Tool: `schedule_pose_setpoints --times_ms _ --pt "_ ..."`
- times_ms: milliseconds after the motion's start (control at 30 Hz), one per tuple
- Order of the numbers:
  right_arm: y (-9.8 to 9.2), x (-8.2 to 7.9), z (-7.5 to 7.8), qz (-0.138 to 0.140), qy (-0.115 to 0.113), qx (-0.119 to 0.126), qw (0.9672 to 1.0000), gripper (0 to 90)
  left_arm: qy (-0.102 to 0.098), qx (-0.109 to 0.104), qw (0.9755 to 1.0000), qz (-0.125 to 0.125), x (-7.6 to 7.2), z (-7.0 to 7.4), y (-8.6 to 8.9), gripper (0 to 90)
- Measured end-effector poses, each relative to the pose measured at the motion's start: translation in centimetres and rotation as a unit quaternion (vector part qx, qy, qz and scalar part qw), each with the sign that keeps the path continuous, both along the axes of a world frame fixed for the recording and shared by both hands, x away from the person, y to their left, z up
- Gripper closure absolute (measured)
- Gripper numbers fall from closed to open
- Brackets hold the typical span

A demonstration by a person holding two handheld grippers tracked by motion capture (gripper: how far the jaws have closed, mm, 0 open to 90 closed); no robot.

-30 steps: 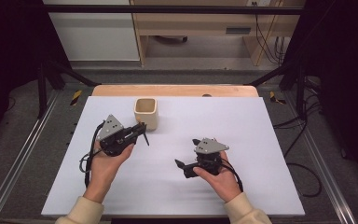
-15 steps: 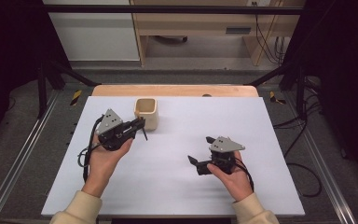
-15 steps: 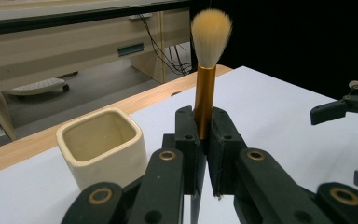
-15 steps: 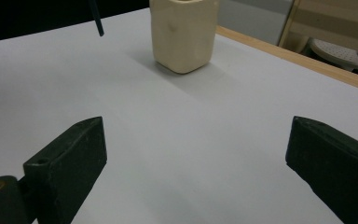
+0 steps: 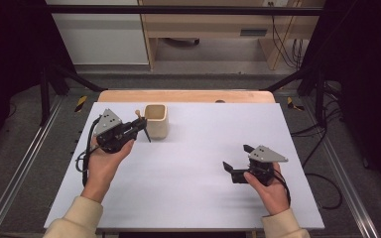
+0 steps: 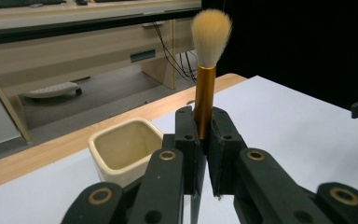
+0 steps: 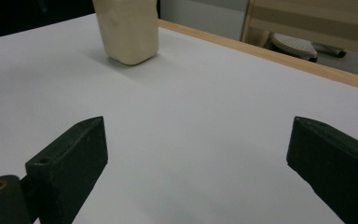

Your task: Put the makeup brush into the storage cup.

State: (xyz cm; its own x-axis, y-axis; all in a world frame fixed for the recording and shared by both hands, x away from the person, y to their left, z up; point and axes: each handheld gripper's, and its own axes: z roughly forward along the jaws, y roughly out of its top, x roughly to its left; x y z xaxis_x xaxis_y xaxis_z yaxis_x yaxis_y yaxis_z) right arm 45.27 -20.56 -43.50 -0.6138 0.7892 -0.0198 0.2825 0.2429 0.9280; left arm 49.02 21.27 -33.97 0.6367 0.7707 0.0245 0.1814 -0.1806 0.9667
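The brush (image 6: 204, 88) stands bolt upright in the left tool (image 6: 204, 140), its gold ferrule pinched between the two black jaws, pale bristles on top and the dark handle tip poking out below. The jaws are clamped tight on that ferrule, so the grip looks firm. From the high view the left tool (image 5: 140, 125) sits just beside the cream holder (image 5: 157, 120), the brush's lower end pointing down near the holder's near wall.

The job here, as I read it, is dropping the brush into that holder (image 6: 127, 151). In the left gripper view the open mouth lies below and to the left of the jaws, so the tool wants to slide that way until the handle tip hangs over the middle of the opening, not over the rim. Keep the brush vertical (a tilt would catch the handle on the wall), lower until the tip is well inside, and only then let the jaws part.

The right tool (image 5: 238, 166) waits well apart, over bare white tabletop (image 5: 203, 148), jaws spread wide with nothing between them. It could steady the holder (image 7: 127, 30) if it rocks.
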Motion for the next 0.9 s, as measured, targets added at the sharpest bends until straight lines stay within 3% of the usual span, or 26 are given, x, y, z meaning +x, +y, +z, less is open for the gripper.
schedule_pose_setpoints --times_ms 200,467,900 --pt "-1.7 -0.2 0.0 -0.021 -0.007 0.026 0.9994 4.6 -0.002 0.004 1.0000 0.004 0.4 0.4 0.4 83.3" --pt "-2.7 -0.5 0.1 -0.024 -0.018 0.026 0.9992 4.7 -0.008 0.004 0.9998 0.018 0.9 0.8 1.0 83.3" --pt "-3.4 -0.9 0.0 -0.040 -0.046 0.021 0.9979 5.8 -0.017 0.004 0.9997 0.017 1.6 2.1 0.7 83.3"
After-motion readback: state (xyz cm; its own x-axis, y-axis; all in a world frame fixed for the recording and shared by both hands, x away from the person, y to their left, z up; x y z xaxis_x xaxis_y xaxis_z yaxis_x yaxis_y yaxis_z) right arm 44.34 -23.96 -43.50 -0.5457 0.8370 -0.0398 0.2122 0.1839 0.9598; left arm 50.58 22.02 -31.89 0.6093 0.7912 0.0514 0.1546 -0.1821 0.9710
